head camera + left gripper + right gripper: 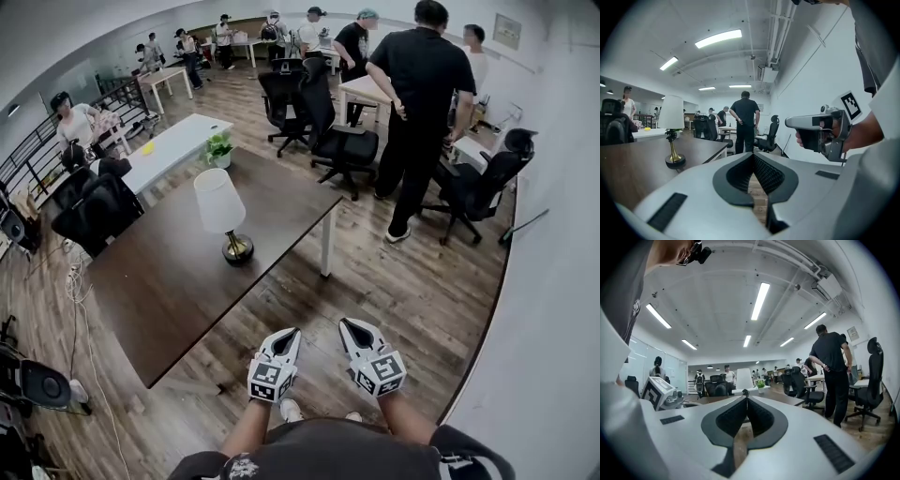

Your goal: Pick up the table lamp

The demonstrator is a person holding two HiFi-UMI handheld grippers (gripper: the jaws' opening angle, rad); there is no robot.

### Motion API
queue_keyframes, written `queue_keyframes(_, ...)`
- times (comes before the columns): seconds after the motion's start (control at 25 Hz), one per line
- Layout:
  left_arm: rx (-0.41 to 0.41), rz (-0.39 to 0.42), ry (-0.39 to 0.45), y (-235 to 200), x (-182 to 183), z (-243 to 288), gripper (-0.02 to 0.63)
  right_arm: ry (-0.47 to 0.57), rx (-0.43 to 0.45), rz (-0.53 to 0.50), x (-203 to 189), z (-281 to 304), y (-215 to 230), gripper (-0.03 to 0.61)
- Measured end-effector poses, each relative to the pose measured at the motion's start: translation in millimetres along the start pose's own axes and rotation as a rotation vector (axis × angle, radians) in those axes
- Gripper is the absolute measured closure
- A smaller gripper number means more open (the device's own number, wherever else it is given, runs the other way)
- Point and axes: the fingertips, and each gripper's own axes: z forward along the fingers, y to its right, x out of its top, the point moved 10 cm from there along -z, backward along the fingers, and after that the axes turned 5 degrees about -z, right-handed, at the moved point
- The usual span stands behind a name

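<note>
We hold the left hand-held gripper (292,333) and the right hand-held gripper (347,325) side by side, low in front of our body and over the wooden floor (394,291). Both are near level. In each gripper view the two jaws meet at their tips and nothing is between them, so both hand-held grippers are closed and empty.

The table lamp (225,220) stands upright on the dark tabletop (169,291), ahead of both hand-held grippers, a little to the left and well apart from them. It has a white shade, a thin stem and a round base of gold and black. From the left hand-held gripper the lamp (672,126) is ahead and to the left of the jaw tips. From the right hand-held gripper its shade (744,378) shows just above the jaw tips, almost straight ahead.

Beyond the lamp a small potted plant (219,148) stands at the far end of the tabletop, next to a white table (173,141). Far ahead and to the right of the hand-held grippers a person in black (422,103) stands with the back to us, close to some black office chairs (342,141).
</note>
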Motion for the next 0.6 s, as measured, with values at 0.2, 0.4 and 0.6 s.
queue_keyframes(0.2,0.019,0.021,0.008,-39.6,5.4,-18.4,0.606,0.007,0.015,-0.005,3.8,41.8,-25.5,0.554)
queue_keyframes(0.4,0.038,0.039,0.013,-78.1,10.2,-33.8,0.606,0.007,0.021,-0.019,4.2,80.9,-46.4,0.554)
queue_keyframes(0.6,0.049,0.026,0.019,-112.7,7.0,-49.8,0.606,-0.005,0.012,-0.018,-0.9,108.2,-66.0,0.554)
